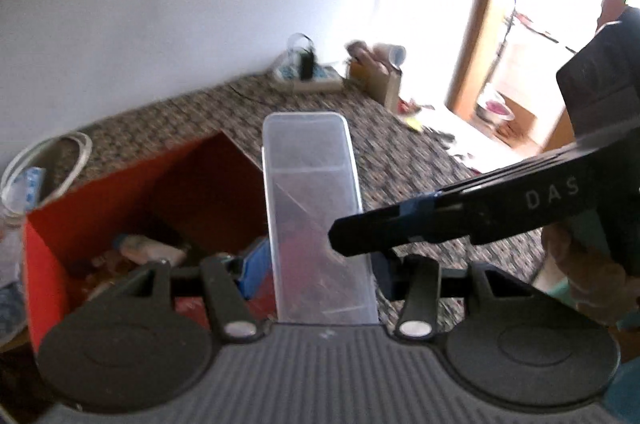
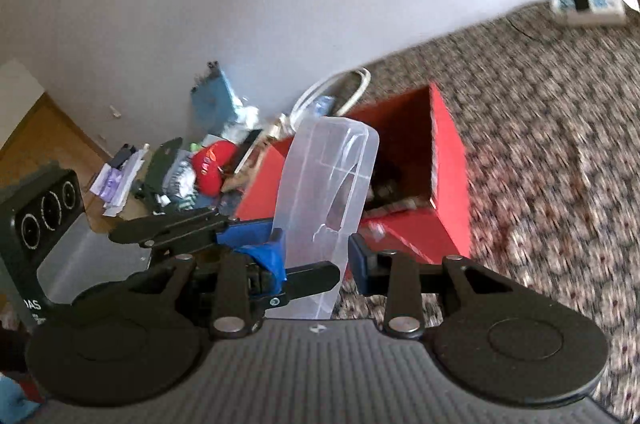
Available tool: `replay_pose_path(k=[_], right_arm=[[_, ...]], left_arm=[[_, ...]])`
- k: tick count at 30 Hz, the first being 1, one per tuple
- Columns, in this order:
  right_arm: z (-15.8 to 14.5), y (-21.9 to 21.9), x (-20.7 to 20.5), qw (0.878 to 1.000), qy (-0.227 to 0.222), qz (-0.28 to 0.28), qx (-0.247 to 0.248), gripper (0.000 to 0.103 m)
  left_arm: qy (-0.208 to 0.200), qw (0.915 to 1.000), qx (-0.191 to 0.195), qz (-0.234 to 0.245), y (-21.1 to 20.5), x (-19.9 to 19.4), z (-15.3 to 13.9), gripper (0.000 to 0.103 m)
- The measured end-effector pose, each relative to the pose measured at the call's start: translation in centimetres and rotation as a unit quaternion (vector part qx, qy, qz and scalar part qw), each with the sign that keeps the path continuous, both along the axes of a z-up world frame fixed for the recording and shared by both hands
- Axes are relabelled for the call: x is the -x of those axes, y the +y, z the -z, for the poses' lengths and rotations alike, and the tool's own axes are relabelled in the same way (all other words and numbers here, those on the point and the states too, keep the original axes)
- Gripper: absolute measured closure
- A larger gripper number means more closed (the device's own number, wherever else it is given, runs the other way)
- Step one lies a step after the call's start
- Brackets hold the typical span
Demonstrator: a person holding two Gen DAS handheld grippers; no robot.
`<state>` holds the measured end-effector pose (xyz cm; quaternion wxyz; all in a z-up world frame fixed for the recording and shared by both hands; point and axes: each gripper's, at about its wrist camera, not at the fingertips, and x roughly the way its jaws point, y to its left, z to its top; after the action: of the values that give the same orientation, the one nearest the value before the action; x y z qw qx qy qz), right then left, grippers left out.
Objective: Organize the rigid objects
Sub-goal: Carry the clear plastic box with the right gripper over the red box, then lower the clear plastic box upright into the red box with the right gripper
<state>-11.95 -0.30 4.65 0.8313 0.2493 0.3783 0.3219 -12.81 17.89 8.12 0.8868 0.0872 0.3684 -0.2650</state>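
Observation:
A tall clear plastic container (image 1: 308, 151) hangs tilted over the open red box (image 1: 80, 216), off the floor. My left gripper (image 1: 318, 268) is shut on its lower part, with the blue pads against its two sides. From the right, my right gripper (image 1: 346, 236) reaches in and meets the container's right edge. In the right wrist view the same container (image 2: 332, 143) stands between the blue pads of my right gripper (image 2: 316, 255), which is shut on it. The left gripper's fingers (image 2: 176, 228) come in from the left and clamp it too. Small items lie in the red box (image 2: 448, 159).
Patterned carpet (image 2: 540, 143) covers the floor. A white power strip (image 1: 308, 75) and a cardboard box (image 1: 376, 71) sit by the far wall. A clear round jar (image 1: 44, 163) stands left of the red box. A pile of clutter (image 2: 192, 163) lies by the wall.

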Motion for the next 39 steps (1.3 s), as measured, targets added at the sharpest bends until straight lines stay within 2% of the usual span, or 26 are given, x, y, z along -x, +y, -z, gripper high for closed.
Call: replay_pose_path(k=[7, 13, 23, 39], right_arm=[[-1.2, 1.1, -4.1, 0.999, -0.034, -0.039, 0.005, 0.086], [-1.3, 1.6, -7.0, 0.998, -0.035, -0.051, 0.004, 0.086], [-0.2, 2.5, -10.2, 0.998, -0.030, -0.050, 0.021, 0.086], [2.6, 4.2, -12.9, 0.996, 0.000, -0.053, 0.074, 0.086]], left_arm=[[-0.015, 0.9975, 0.002, -0.070, 0.6, -3.2, -0.8, 0.053], [-0.015, 0.9950, -0.005, -0.098, 0.6, -6.1, -0.6, 0.053], [0.002, 0.9934, -0.021, -0.113, 1.1, -9.5, 0.8, 0.053], [0.060, 0.9891, -0.001, -0.135, 2.1, -13.0, 5.3, 0.053]])
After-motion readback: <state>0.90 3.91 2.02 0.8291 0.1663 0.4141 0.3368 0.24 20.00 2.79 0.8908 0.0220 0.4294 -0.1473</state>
